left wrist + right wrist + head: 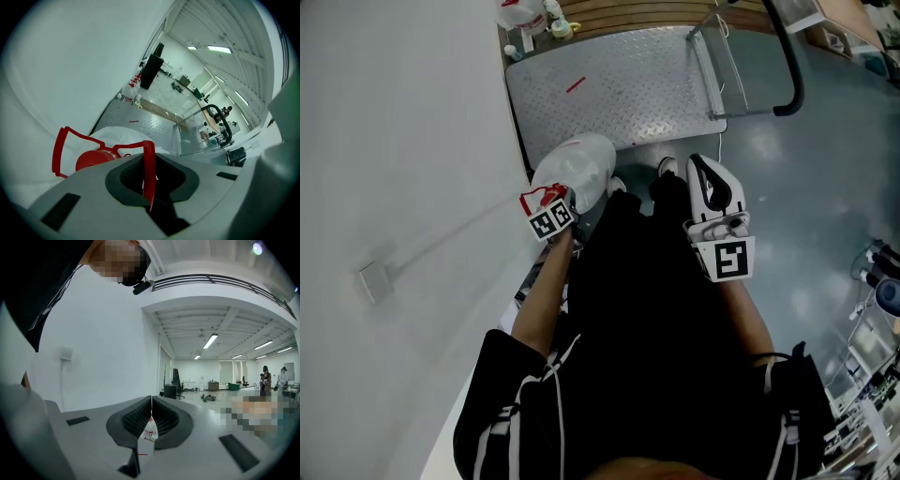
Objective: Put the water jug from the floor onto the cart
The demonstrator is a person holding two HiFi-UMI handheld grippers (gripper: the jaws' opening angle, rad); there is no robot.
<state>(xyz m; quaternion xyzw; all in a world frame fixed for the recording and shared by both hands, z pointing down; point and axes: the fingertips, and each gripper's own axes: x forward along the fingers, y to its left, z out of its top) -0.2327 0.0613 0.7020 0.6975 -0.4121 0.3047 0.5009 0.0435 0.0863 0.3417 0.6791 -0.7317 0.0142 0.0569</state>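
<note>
The water jug (579, 167) is a translucent white bottle with a red cap (90, 160) and a red carrying handle (149, 161). It hangs off the floor just before the near edge of the cart (619, 89), a flat steel diamond-plate platform. My left gripper (547, 202) is shut on the red handle, which runs between its jaws in the left gripper view (149, 174). My right gripper (701, 171) sits to the right of the jug, apart from it. Its jaws meet in a thin line with nothing between them (151, 401).
The cart's black push handle (789, 70) and clear panel (717, 66) rise at its right side. Small bottles (528, 17) stand at its far left corner. A white wall with a socket (373, 279) runs along the left. Equipment (877, 281) crowds the right edge.
</note>
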